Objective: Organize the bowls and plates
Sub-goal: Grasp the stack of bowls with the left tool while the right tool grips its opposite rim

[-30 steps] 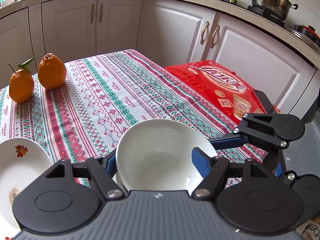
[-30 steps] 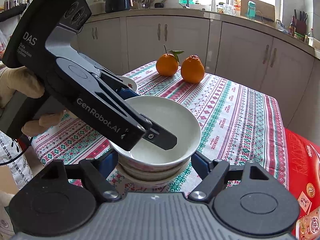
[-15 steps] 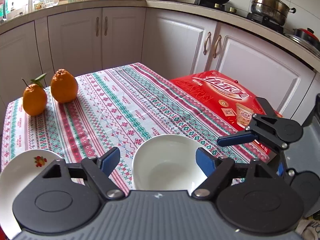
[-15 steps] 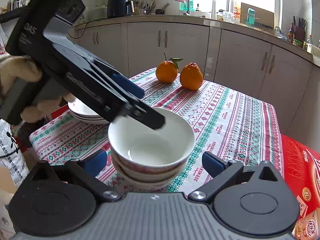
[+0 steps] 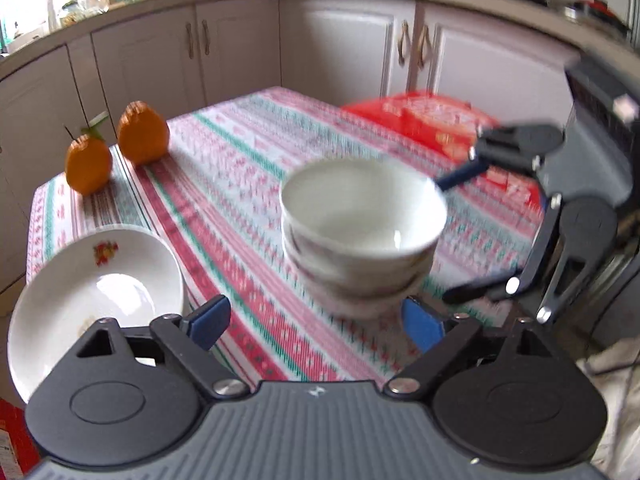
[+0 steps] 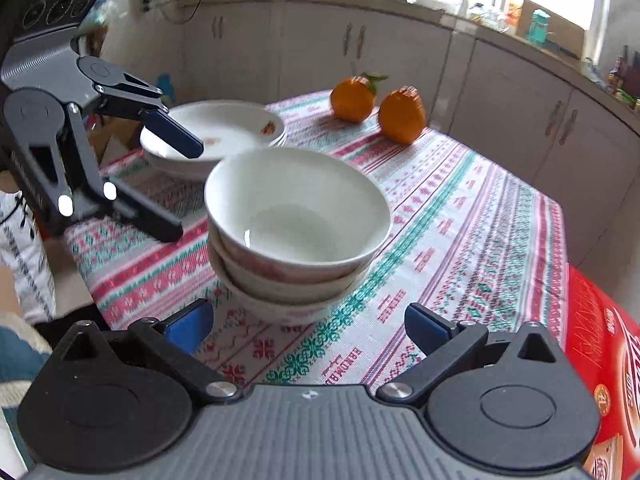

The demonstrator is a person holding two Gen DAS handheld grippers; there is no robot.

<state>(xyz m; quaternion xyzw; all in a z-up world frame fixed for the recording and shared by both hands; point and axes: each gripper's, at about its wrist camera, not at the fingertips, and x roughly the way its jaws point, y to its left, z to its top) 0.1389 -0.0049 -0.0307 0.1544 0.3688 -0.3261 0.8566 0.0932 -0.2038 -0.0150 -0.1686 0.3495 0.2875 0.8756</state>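
Now both grippers spread, empty — left gripper [image 5: 316,320] backed off bowl stack [image 6: 296,232] it reached into a second ago, right gripper [image 6: 308,326] just short of it. Stack mid-worktop [image 6: 480,216], plates [image 6: 216,132] nested beyond, oranges [image 6: 376,108] farthest — bowls look done.

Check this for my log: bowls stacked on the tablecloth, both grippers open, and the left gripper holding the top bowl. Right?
Not quite. The left gripper is open and clear of the top bowl, as the right wrist view shows. The bowls are stacked on the tablecloth, and the right gripper is open.
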